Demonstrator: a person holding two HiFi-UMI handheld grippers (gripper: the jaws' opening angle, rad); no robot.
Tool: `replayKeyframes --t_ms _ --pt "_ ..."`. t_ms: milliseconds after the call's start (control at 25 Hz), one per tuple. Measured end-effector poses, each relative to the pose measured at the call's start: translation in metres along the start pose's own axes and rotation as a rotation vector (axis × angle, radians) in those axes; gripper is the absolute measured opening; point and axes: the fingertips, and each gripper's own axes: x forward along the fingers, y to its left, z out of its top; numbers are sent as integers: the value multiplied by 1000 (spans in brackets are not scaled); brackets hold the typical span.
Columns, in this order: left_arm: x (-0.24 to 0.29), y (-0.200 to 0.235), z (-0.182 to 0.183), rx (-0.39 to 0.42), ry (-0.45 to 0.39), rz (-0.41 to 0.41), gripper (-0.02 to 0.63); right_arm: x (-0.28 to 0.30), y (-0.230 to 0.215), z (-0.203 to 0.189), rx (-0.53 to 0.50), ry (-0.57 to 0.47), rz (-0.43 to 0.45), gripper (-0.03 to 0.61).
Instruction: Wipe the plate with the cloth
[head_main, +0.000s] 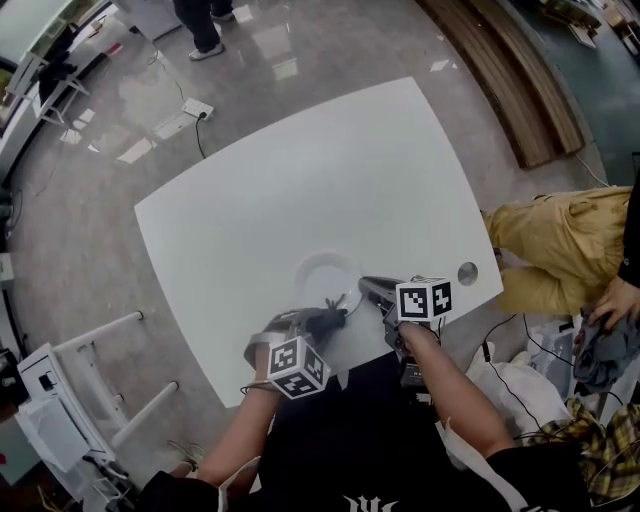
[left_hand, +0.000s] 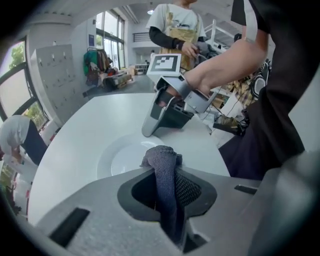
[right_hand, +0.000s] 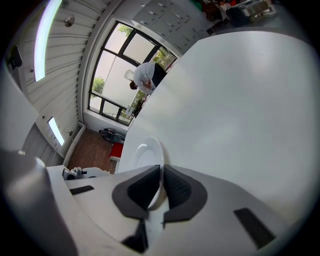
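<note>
A white plate (head_main: 326, 272) lies on the white table (head_main: 300, 180) near its front edge. My right gripper (head_main: 368, 288) is shut on the plate's right rim; in the right gripper view the thin rim (right_hand: 159, 172) runs between the two dark pads and the plate (right_hand: 144, 156) stretches away beyond them. My left gripper (head_main: 326, 320) is shut on a dark grey knitted cloth (left_hand: 163, 159), which bunches out past the jaw tips. The cloth (head_main: 336, 312) hangs just at the plate's near edge. In the left gripper view the plate (left_hand: 122, 157) lies beyond the cloth, with the right gripper (left_hand: 150, 131) at its far rim.
A round metal grommet (head_main: 467, 271) sits in the table to the right of the plate. A person in yellow trousers (head_main: 555, 250) stands off the table's right corner. A power strip (head_main: 197, 108) lies on the floor beyond the table, and a white rack (head_main: 100, 390) stands at the lower left.
</note>
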Motion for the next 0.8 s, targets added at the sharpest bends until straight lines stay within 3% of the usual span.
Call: replayKeyframes --t_ms 240,440,640,800 --pt "17 34 36 25 -71 6 51 6 3 1 0 0 1 20" --pt "28 73 59 58 -71 47 51 -5 -2 -5 -2 -1 -7 20" --pt "12 111 34 13 -38 108 51 -3 -1 -4 -8 -9 -6 20" --pt "-12 107 -4 -39 11 132 51 -6 -2 -4 -7 -9 -7 20"
